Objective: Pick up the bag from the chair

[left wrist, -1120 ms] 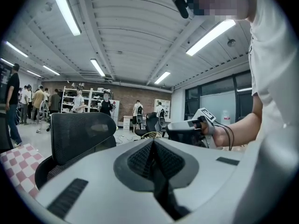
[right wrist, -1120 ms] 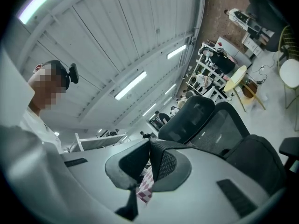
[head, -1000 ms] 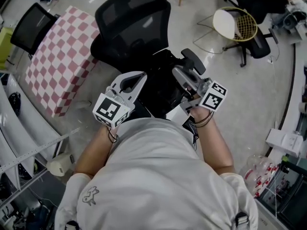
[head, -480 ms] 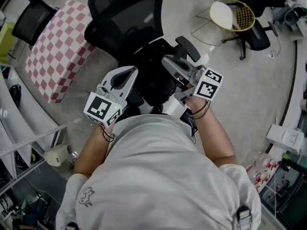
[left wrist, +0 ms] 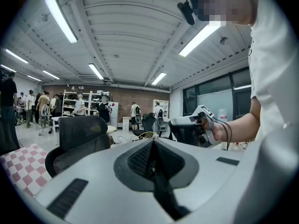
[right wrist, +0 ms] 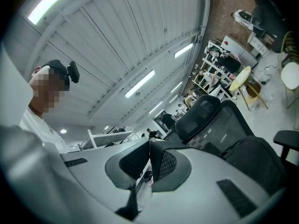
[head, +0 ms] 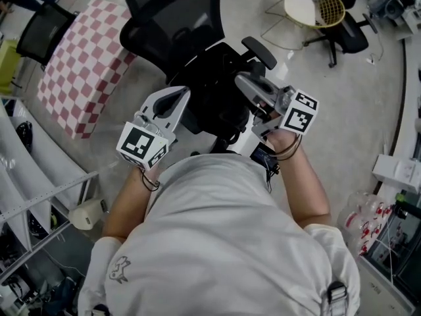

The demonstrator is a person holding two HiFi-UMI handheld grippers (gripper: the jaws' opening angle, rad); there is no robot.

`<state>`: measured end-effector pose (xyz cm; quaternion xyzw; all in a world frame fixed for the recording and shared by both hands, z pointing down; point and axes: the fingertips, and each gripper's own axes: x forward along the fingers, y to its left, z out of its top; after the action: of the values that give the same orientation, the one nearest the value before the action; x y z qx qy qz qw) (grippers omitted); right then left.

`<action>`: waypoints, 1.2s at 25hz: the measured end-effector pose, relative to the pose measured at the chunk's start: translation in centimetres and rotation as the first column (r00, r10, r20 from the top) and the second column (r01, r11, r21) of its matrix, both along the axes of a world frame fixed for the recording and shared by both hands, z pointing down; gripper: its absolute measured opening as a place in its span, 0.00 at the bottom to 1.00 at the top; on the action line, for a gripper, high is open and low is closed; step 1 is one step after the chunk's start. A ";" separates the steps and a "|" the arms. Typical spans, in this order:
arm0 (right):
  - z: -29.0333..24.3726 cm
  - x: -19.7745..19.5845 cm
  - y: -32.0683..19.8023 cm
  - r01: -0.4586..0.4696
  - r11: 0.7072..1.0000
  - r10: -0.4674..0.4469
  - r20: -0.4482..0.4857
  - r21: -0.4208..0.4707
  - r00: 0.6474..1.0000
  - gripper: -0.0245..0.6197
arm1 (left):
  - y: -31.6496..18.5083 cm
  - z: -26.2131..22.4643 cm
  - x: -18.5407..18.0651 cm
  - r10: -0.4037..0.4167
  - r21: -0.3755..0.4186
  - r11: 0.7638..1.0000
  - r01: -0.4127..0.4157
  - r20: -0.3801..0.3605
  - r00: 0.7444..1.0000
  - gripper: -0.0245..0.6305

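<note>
Head view: a person in a white shirt seen from above, with a gripper in each hand, both aimed toward 12 o'clock.
Bag (head: 214, 101): black, mid-frame, between the two grippers, at 6 o'clock of the chair back. Whether it rests on the seat cannot be told.
Chair (head: 174, 18): black with a mesh back, at 12 o'clock; its armrest (head: 260, 51) is at the bag's 1 o'clock.
Left gripper (head: 180, 97): at the bag's 9 o'clock, tips against it. In the left gripper view its jaws (left wrist: 153, 141) are pressed together, pinching a black strap (left wrist: 167, 197) that trails toward 6 o'clock.
Right gripper (head: 243, 82): at the bag's 3 o'clock. In the right gripper view its jaws (right wrist: 149, 141) are pressed together on a dark strap (right wrist: 131, 205) that trails toward 7 o'clock.
Checked cloth (head: 79, 64): pink and white, at 10 o'clock, just beside the chair.
Second chair (head: 342, 38): at 1 o'clock, well apart.
</note>
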<state>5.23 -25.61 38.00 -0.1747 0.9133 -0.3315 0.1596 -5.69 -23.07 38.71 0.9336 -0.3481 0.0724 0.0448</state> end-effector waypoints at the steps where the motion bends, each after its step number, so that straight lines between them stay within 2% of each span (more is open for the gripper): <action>1: 0.0 0.1 0.5 -0.015 1.000 0.015 0.002 -0.004 1.000 0.09 | 0.6 0.1 -0.3 0.009 -0.002 1.000 -0.009 0.002 1.000 0.06; 7: -1.0 0.2 4.2 -0.088 0.995 0.088 -0.010 0.042 0.996 0.09 | 4.5 0.5 -1.8 0.048 -0.006 0.999 -0.048 -0.005 0.999 0.06; 13: -1.3 1.2 7.8 -0.178 0.984 0.178 -0.003 0.028 0.984 0.09 | 8.3 1.2 -3.0 0.081 -0.011 0.997 -0.081 0.000 0.997 0.06; 19: -3.0 1.9 11.3 -0.213 0.974 0.212 0.013 0.072 0.977 0.09 | 11.5 0.9 -2.6 0.101 -0.001 0.995 -0.101 -0.012 0.995 0.06; 25: -3.1 2.9 14.8 -0.191 0.980 0.189 0.042 0.051 0.981 0.09 | 14.1 0.2 -0.1 0.101 0.020 0.995 -0.101 -0.009 0.995 0.06; 30: -3.2 4.0 18.1 -0.129 0.991 0.127 0.067 0.025 0.990 0.09 | 16.4 -0.3 2.5 0.050 0.015 0.999 -0.049 -0.020 0.999 0.06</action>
<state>9.25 -7.49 34.76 -0.2197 0.8992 -0.3127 0.2130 -3.20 -6.66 38.38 0.9429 -0.3249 0.0613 0.0399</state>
